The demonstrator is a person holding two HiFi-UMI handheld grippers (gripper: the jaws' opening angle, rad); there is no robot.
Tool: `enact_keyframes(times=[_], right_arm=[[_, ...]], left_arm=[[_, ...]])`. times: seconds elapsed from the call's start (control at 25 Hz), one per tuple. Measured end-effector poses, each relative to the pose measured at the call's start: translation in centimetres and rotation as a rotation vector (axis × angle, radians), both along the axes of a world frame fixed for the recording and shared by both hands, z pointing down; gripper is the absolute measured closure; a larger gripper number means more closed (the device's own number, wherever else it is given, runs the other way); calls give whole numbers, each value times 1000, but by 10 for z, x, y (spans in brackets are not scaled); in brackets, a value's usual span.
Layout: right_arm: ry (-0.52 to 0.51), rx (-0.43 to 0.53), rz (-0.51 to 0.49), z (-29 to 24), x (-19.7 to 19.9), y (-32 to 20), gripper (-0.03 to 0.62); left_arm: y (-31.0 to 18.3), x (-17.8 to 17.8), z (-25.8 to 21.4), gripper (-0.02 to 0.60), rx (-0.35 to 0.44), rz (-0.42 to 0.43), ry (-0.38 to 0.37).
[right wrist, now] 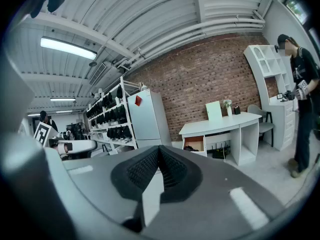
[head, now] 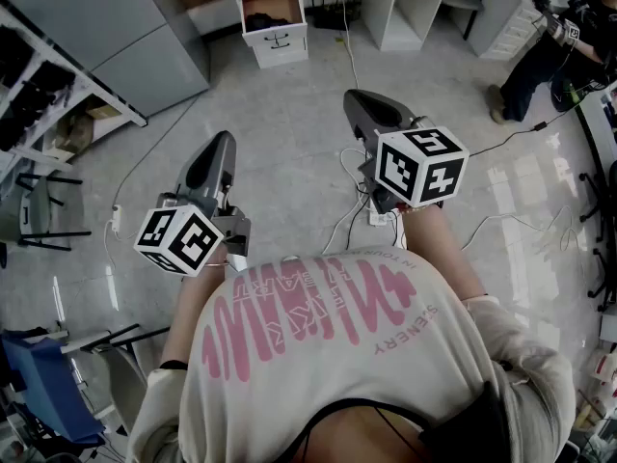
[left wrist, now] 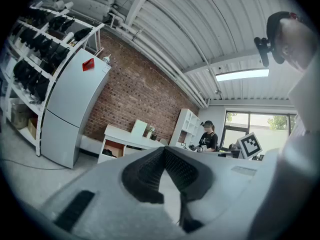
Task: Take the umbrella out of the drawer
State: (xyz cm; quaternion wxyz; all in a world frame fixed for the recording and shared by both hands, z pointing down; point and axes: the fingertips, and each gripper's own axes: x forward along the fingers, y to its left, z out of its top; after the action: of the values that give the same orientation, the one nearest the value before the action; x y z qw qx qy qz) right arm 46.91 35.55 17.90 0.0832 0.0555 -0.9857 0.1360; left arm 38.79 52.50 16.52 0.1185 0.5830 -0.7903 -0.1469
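Dark lump [head: 259, 17] lies in the open drawer [head: 276, 39], brown wood inside, white front; too small to confirm as the umbrella. Drawer sits at the left end of a white boxy desk [right wrist: 220, 124] against a rough red brick wall [right wrist: 200, 81]. Smooth grey fridge [head: 106, 27] nearby. Glossy pale grey floor [head: 289, 114], thin white cables [head: 347, 220] trailing. Left gripper [left wrist: 164, 154] and right gripper [right wrist: 159, 151] are well short of the drawer, ribbed black pads pressed together, nothing between.
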Motion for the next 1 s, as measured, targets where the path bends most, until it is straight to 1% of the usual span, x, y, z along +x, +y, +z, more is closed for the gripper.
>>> enact_keyframes(times=[0.24, 0.36, 0.48, 0.64, 0.84, 0.88, 1.0], right_arm=[[19, 8, -6, 4, 0, 11, 580], [32, 11, -10, 12, -3, 16, 580], [46, -3, -12, 24, -7, 19, 580], [97, -67, -11, 45, -24, 20, 580], [171, -79, 17, 69, -58, 12, 580], [175, -87, 24, 69, -67, 9, 580], [167, -117, 35, 63, -104, 3, 580]], left_arm=[[9, 1, 2, 578, 8, -1, 16], [13, 0, 5, 578, 9, -6, 8], [18, -5, 17, 578, -7, -13, 13], [24, -29, 38, 578, -36, -25, 73], [13, -66, 65, 578, -33, -7, 153], [8, -75, 65, 578, -33, 4, 157], [0, -109, 54, 578, -30, 29, 139]])
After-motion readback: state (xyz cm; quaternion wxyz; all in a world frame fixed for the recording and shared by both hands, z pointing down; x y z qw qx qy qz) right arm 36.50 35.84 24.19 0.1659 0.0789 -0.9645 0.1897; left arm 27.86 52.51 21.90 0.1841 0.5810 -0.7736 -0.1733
